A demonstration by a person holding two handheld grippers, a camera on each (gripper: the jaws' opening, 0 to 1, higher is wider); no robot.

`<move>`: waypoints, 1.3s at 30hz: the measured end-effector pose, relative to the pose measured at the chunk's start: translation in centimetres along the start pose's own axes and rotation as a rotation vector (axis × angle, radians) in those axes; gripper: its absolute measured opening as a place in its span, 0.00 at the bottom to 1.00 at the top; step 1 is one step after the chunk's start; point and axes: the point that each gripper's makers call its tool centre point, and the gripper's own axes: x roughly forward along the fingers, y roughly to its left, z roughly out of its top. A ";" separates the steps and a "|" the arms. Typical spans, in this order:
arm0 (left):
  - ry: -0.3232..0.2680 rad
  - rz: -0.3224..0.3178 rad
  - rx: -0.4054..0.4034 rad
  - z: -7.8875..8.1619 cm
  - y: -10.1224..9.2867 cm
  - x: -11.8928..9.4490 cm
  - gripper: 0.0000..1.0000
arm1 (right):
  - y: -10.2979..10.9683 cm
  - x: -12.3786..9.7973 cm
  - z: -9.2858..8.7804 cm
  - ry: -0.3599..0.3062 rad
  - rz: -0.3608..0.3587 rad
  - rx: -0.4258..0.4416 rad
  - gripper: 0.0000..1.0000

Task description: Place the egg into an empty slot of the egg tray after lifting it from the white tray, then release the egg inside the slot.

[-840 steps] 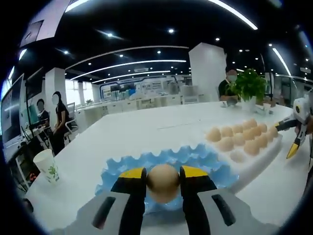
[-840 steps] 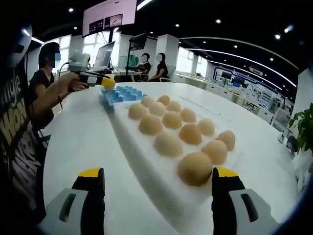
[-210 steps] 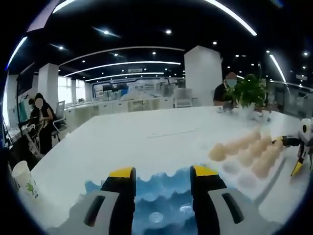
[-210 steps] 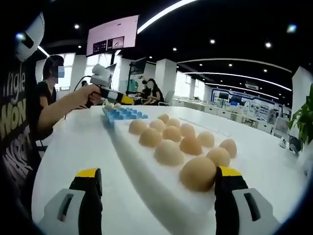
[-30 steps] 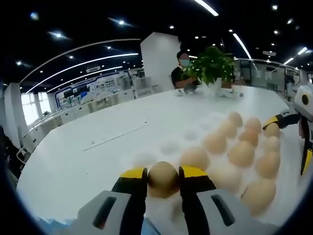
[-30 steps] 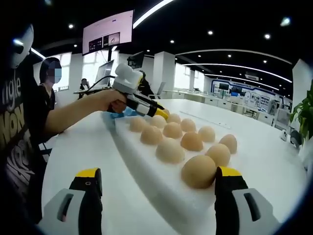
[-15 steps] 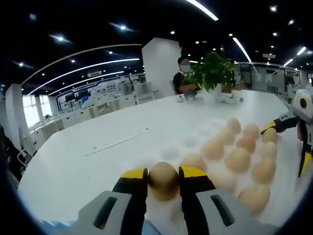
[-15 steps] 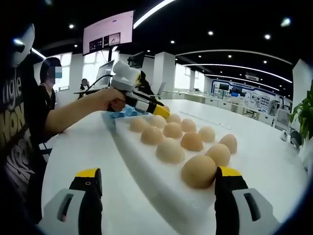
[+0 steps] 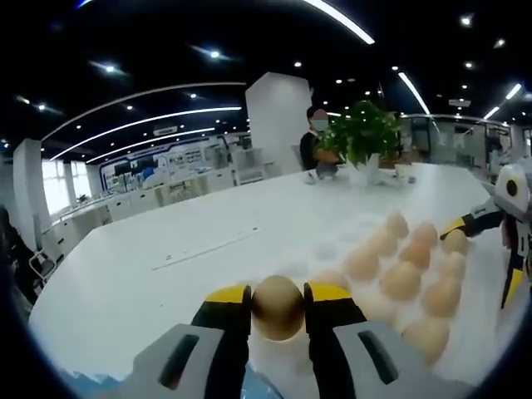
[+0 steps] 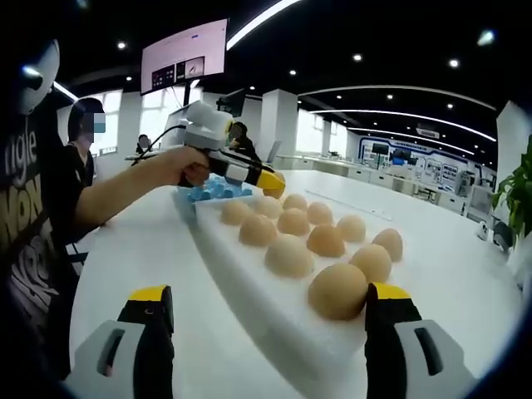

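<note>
You are working in a large open office with a dark ceiling (image 9: 166, 41) crossed by long curved light strips (image 9: 145, 118) and dotted with small spotlights. A broad white tabletop (image 9: 166, 249) stretches ahead of you. Beyond it stands a square white pillar (image 9: 278, 112), and a leafy green plant (image 9: 362, 133) sits at the far edge. In the right gripper view, a wall screen (image 10: 183, 54) hangs high, with bright windows (image 10: 108, 125) behind seated people.
</note>
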 end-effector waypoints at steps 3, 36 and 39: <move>-0.009 0.011 -0.010 0.0 0.3 -0.2 0.25 | 0.0 0.0 0.0 -0.002 0.000 0.001 1.00; -0.023 0.095 -0.031 -0.1 3.7 -3.1 0.25 | 0.1 0.0 0.0 -0.020 0.000 0.009 1.00; -0.022 0.103 -0.031 -0.2 4.0 -3.4 0.25 | 0.0 0.0 0.0 -0.020 -0.001 0.008 1.00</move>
